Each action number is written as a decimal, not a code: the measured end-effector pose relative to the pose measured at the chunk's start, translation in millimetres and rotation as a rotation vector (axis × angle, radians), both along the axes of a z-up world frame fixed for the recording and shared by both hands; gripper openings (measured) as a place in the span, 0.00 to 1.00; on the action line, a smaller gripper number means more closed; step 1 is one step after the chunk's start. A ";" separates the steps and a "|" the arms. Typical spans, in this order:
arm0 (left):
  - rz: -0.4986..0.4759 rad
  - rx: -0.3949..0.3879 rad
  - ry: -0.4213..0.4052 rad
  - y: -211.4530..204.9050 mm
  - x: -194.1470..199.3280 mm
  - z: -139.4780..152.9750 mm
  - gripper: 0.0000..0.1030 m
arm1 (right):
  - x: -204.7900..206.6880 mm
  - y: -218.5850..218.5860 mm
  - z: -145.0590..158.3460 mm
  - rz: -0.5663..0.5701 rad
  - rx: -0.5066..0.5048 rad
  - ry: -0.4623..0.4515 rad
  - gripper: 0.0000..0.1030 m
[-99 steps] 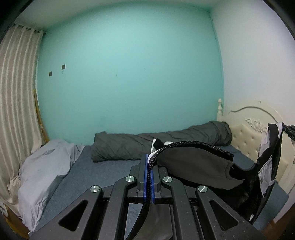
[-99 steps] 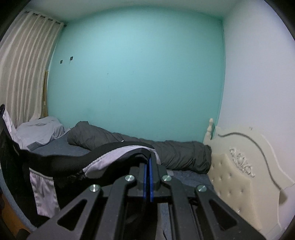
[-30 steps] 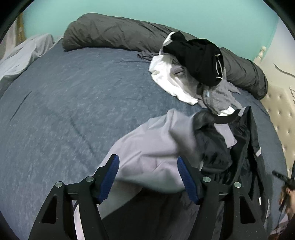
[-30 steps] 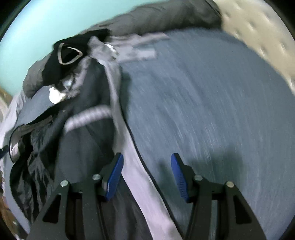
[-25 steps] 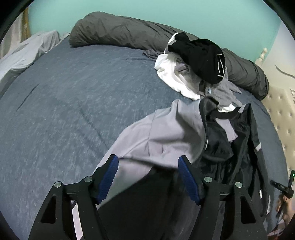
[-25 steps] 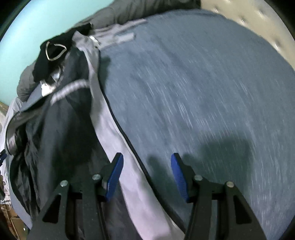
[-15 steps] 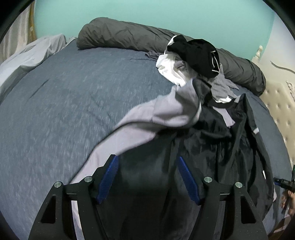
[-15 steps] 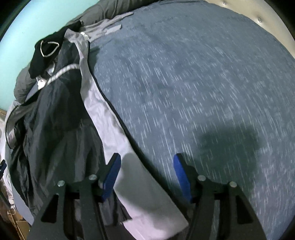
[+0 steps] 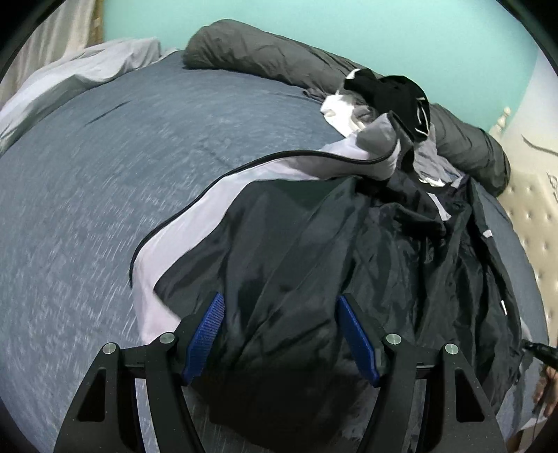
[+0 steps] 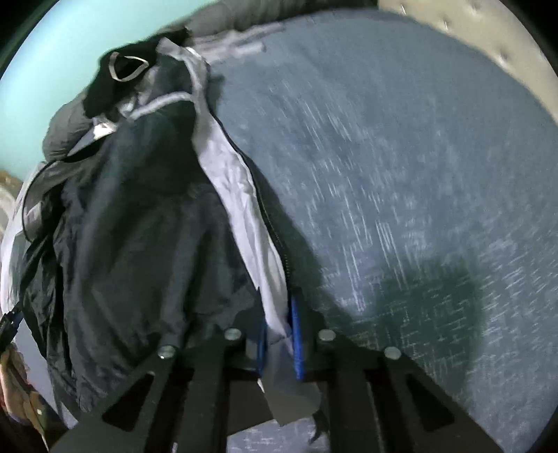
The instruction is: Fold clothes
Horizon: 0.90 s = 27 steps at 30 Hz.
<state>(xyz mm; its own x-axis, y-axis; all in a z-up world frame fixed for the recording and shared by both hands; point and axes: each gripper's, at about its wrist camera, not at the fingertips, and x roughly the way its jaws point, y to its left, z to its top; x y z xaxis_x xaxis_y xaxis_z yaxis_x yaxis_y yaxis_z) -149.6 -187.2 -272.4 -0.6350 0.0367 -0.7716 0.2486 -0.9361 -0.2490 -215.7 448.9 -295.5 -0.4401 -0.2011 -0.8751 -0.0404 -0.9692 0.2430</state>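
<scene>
Jacket [image 9: 314, 265] crumpled, glossy black, right jaws closing on pale hem, left jaws apart.

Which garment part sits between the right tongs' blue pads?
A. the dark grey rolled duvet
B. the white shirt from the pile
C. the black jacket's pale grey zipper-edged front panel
C: the closing right tongs pinch the black jacket's pale grey zipper-edged front panel.

Blue-grey bed [image 9: 104, 181] fills the room, turquoise wall [image 9: 314, 24] far behind, cream tufted headboard [image 9: 530, 216] right.
</scene>
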 end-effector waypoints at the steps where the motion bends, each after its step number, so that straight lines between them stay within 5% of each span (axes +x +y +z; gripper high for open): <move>1: 0.008 0.006 0.004 -0.9 4.4 -2.5 0.69 | 1.2 -7.6 9.6 0.012 0.005 0.026 0.09; 9: -0.023 -0.007 0.020 7.7 23.5 -19.2 0.69 | 14.5 -79.8 80.3 0.141 -0.026 0.193 0.09; 14: -0.040 0.002 0.027 7.4 32.7 -23.9 0.69 | 19.7 -161.3 100.1 0.272 -0.113 0.254 0.09; 27: -0.021 0.029 0.049 -7.1 46.7 -27.6 0.69 | 60.9 -349.5 19.6 0.597 -0.099 0.087 0.09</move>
